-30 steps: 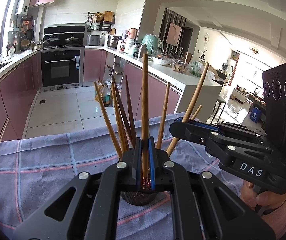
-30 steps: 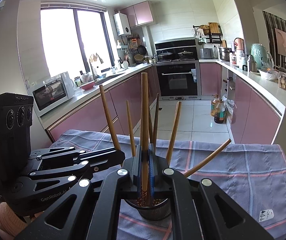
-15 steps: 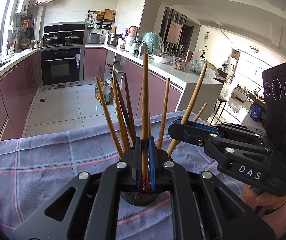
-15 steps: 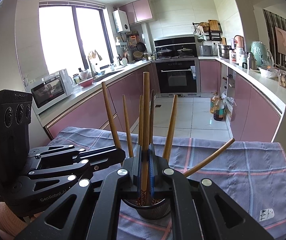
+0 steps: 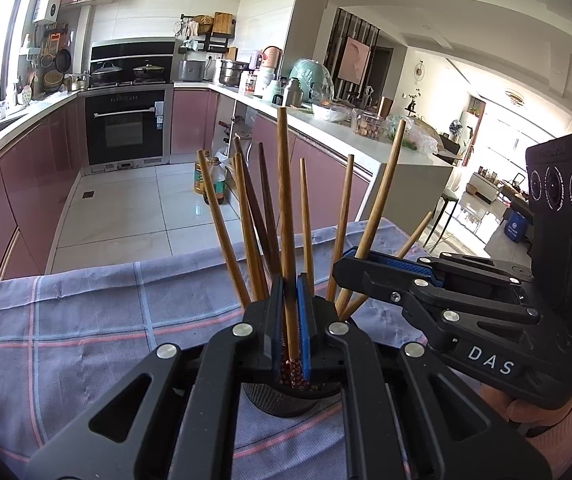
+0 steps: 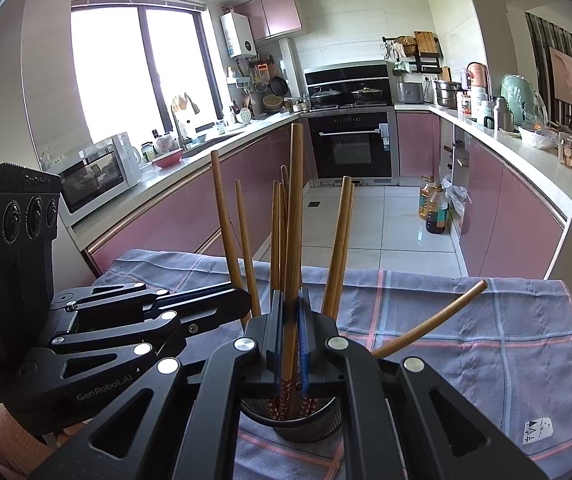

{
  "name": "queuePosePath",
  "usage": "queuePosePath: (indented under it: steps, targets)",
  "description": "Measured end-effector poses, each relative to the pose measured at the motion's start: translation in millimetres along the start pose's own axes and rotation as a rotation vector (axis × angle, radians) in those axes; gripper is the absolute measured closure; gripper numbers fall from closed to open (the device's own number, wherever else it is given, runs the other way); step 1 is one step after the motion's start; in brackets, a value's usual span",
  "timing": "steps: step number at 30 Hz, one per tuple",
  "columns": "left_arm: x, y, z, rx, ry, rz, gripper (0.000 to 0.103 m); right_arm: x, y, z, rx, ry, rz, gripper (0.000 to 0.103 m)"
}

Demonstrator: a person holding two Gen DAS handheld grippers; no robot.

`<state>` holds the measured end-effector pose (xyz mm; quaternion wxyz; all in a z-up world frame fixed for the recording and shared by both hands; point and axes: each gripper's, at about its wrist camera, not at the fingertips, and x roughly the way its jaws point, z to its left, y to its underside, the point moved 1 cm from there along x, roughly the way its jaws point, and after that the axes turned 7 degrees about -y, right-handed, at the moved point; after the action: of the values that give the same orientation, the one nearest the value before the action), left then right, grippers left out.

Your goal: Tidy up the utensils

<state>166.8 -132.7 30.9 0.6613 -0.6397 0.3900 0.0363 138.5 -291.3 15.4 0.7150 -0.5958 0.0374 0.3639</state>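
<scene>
1. Left gripper [image 5: 291,320], black with blue pads: jaws closed on one tall brown wooden chopstick [image 5: 285,216], upright, patterned red lower end showing between the pads.
2. That chopstick's lower end sits just over the round dark metal mesh utensil holder [image 5: 282,400], which is directly below the left jaws.
3. Right gripper [image 6: 291,328], same black build: jaws closed on a second long brown wooden chopstick [image 6: 295,208], also upright, its patterned end reaching down into the holder [image 6: 306,428] under the jaws.
4. Bundle of other wooden chopsticks [image 5: 246,232] stands in the holder, fanned out ahead of both jaws; two darker brown ones lean left of the left jaws.
5. One light wooden chopstick [image 6: 430,320] leans far out, low, to the right of the right jaws.
6. In the left view the right gripper [image 5: 346,270] sits right of the jaws, near the chopstick fan, held by a hand [image 5: 526,408] with a pink sleeve at the lower right edge.
7. In the right view the left gripper [image 6: 242,296] comes in from the left, tips just beside the bundle.
8. Holder rests on a grey-blue checked cloth with pink stripes [image 5: 86,320] covering the desk, spread beneath and beyond both jaws.
9. Background beyond the jaws: kitchen with pink cabinets [image 6: 190,216] and a black built-in oven [image 6: 352,146].
</scene>
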Motion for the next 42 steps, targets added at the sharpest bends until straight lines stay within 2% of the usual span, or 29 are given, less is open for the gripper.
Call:
queuePosePath:
  steps: [20, 24, 26, 30, 33, 37, 39, 41, 42]
  targets:
    - [21.3, -2.8, 6.7, -0.019, -0.020, 0.037, 0.095, 14.4, 0.6, -3.9, 0.023, -0.011, 0.025, 0.096]
    - [20.3, 0.0, 5.7, -0.013, -0.046, 0.031, 0.094, 10.6, 2.7, -3.7, 0.025, -0.014, 0.020, 0.096]
    - [17.4, 0.9, 5.2, -0.015, -0.048, 0.025, 0.088, 7.9, 3.0, -3.8, 0.026, -0.016, 0.015, 0.095]
    - [10.0, 3.7, 4.6, -0.009, -0.063, 0.009, 0.082, 1.9, 3.8, -1.8, 0.021, -0.016, 0.004, 0.084]
    - [-0.6, 7.8, 4.8, -0.013, -0.075, -0.014, 0.074, -1.3, 5.3, 0.6, 0.017, -0.017, -0.001, 0.081]
    - [-22.5, 15.6, 7.6, -0.018, -0.121, -0.074, 0.054, -9.4, 10.3, 4.8, 0.003, -0.005, -0.018, 0.065]
    - [-35.1, 20.6, 10.3, -0.015, -0.155, -0.107, 0.042, -13.5, 13.3, 6.0, -0.002, 0.003, -0.031, 0.050]
    - [-48.2, 26.2, 14.5, -0.018, -0.186, -0.140, 0.027, -16.7, 17.1, 7.8, -0.009, 0.010, -0.035, 0.046]
    - [-54.4, 29.5, 16.4, -0.015, -0.201, -0.154, 0.025, -18.2, 19.4, 9.0, -0.012, 0.014, -0.039, 0.039]
